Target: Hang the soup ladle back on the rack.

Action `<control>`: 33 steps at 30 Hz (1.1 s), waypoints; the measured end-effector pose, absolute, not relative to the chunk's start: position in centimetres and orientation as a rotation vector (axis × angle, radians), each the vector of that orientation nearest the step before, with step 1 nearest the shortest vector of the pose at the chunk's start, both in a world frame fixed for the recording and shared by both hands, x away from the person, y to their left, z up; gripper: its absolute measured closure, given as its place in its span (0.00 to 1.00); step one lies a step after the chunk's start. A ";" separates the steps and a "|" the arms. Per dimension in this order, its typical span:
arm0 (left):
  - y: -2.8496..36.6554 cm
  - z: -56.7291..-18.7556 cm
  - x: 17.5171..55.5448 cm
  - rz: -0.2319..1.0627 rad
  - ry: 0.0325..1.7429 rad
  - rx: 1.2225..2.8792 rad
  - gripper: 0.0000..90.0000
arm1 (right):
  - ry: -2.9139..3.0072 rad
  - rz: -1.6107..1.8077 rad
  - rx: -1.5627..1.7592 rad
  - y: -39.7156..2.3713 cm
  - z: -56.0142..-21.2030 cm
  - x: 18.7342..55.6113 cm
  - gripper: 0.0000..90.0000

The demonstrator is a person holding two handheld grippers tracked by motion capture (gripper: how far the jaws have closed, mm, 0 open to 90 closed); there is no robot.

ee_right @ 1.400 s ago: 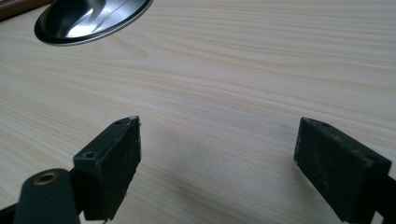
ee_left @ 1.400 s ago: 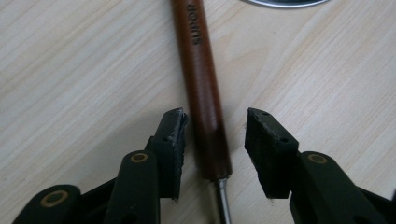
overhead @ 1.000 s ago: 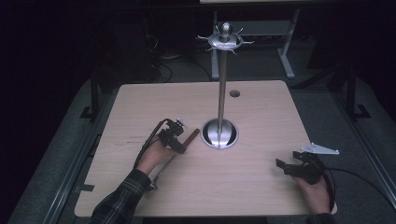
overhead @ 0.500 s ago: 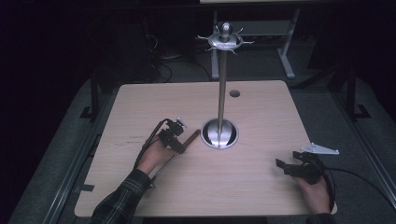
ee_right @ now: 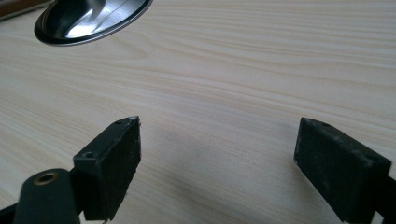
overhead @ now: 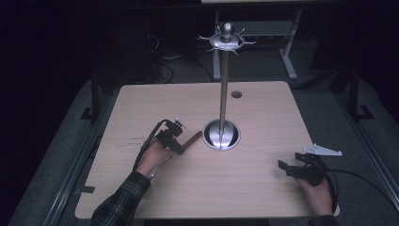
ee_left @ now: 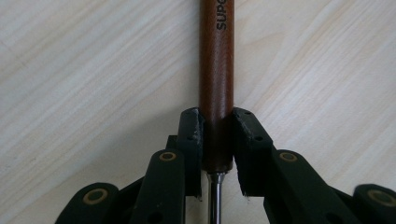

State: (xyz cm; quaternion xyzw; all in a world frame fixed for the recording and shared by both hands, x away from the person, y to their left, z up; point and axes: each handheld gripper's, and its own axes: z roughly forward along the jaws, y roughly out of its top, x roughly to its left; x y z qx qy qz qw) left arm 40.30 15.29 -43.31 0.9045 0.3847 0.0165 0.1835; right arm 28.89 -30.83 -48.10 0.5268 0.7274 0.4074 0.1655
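A brown wooden handle (ee_left: 216,70) with dark lettering and a thin metal shaft (ee_left: 215,196) at its near end lies flat on the pale wooden table (overhead: 263,117). In the high view the wooden handle (overhead: 192,139) points at the base of a tall metal stand (overhead: 225,94). My left gripper (ee_left: 217,135) has just been closing and its pads press both sides of the handle near the shaft. The left gripper (overhead: 179,144) rests low at the table's left. My right gripper (overhead: 286,167) sits open near the front right corner, and the right gripper view shows bare wood between its pads (ee_right: 116,158).
The stand has a round shiny base (overhead: 221,134) at mid table and a ring of hooks (overhead: 227,40) on top. The base's edge (ee_right: 88,18) shows far off ahead of the right gripper. A small round hole (overhead: 236,94) lies behind the stand.
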 end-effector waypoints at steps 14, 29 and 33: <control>17.3 -40.6 39.1 0.066 1.002 2.396 0.83 | 2.070 1.158 1.502 -30.8 -48.1 28.9 0.16; 20.1 -38.1 37.3 0.117 0.896 2.225 0.83 | 2.068 1.155 1.506 -30.8 -48.1 28.8 0.16; 20.6 -37.4 36.9 0.141 0.872 2.178 0.83 | 2.067 1.159 1.503 -30.8 -48.1 28.8 0.16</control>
